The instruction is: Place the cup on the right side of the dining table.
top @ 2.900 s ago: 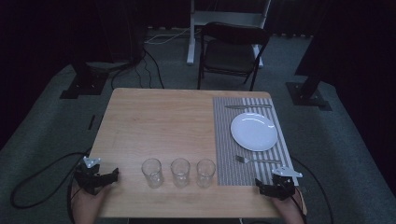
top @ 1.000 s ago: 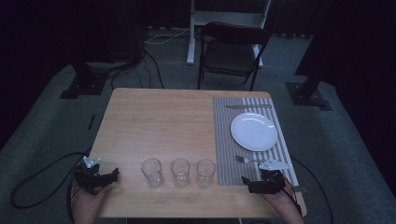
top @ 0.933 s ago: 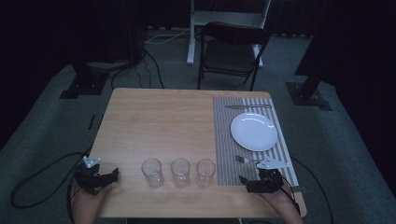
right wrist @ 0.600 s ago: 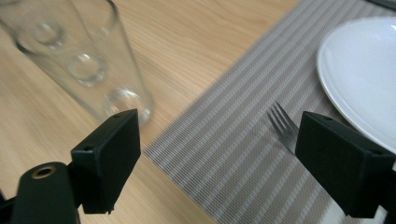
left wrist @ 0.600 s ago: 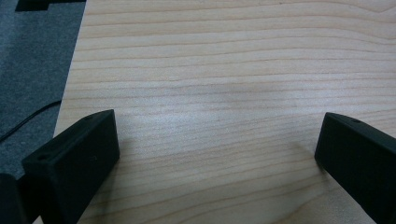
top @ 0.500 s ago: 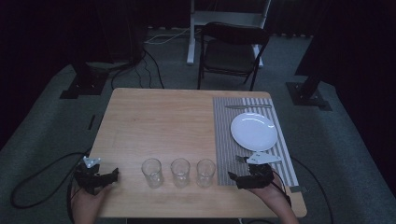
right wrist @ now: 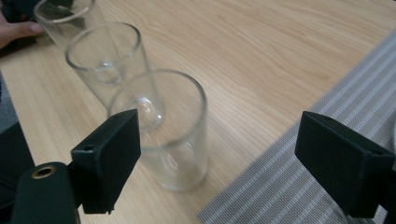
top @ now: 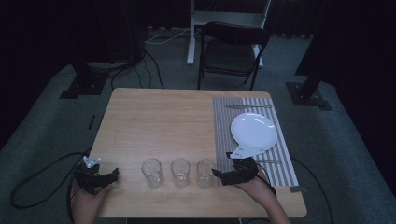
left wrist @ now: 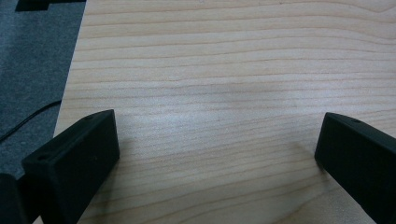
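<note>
Jaws of the right gripper (right wrist: 219,158) stand wide apart, holding nothing — the nearest glass (right wrist: 161,128) sits upright on the counter (right wrist: 261,51) just ahead, toward the left jaw, not yet between them. Two further glasses line up beyond. The left gripper (top: 95,176), also open and empty, lies well apart.

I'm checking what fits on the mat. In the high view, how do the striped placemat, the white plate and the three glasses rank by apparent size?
1. Striped placemat
2. White plate
3. The left glass, middle glass and right glass look alike in size, so they are not ranked against each other.
</note>
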A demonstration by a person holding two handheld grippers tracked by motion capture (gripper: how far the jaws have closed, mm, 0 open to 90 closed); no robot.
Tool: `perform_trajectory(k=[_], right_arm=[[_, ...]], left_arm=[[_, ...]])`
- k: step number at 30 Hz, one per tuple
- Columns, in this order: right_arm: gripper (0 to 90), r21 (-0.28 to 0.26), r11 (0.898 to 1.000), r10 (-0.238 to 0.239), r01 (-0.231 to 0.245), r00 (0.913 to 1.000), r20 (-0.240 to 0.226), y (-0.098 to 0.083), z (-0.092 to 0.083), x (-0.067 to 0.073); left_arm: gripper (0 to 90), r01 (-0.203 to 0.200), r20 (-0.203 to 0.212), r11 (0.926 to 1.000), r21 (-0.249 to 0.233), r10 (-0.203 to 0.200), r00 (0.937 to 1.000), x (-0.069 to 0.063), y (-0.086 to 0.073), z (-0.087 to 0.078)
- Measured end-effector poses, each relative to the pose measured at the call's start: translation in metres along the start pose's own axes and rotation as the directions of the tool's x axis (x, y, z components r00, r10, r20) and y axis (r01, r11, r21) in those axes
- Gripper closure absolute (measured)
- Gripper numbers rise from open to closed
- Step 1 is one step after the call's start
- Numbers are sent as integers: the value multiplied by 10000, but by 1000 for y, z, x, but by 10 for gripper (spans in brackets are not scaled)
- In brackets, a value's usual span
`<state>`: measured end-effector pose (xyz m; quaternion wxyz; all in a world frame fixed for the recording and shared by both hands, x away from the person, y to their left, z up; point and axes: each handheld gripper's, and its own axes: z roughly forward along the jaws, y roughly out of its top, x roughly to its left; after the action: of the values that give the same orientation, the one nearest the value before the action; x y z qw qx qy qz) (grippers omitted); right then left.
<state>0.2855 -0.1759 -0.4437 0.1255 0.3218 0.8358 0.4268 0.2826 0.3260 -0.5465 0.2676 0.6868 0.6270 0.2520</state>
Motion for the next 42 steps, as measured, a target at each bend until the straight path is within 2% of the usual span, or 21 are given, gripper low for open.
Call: perform_trajectory(k=[6, 12, 25, 32, 42], right_arm=[[143, 81, 9994, -334, 336, 9989, -334, 14, 15, 12], [145, 259, 9973, -661, 685, 9942, -850, 27, 36, 24], [146, 691, 9897, -1150, 1257, 9833, -1411, 47, 58, 40], [146, 1105, 9795, -1485, 1687, 9741, -1703, 60, 69, 51], [161, 1783, 9558, -2020, 2336, 9629, -1787, 68, 87, 66]], left_arm=[[2, -1, 0, 10000, 2, 1, 10000, 0, 0, 0], [2, -1, 0, 10000, 1, 1, 10000, 0, 0, 0], [2, 0, 0, 10000, 2, 0, 10000, 0, 0, 0], [2, -1, 3, 10000, 9, 1, 10000, 0, 0, 0], [2, -2, 5, 10000, 13, 2, 10000, 0, 0, 0]])
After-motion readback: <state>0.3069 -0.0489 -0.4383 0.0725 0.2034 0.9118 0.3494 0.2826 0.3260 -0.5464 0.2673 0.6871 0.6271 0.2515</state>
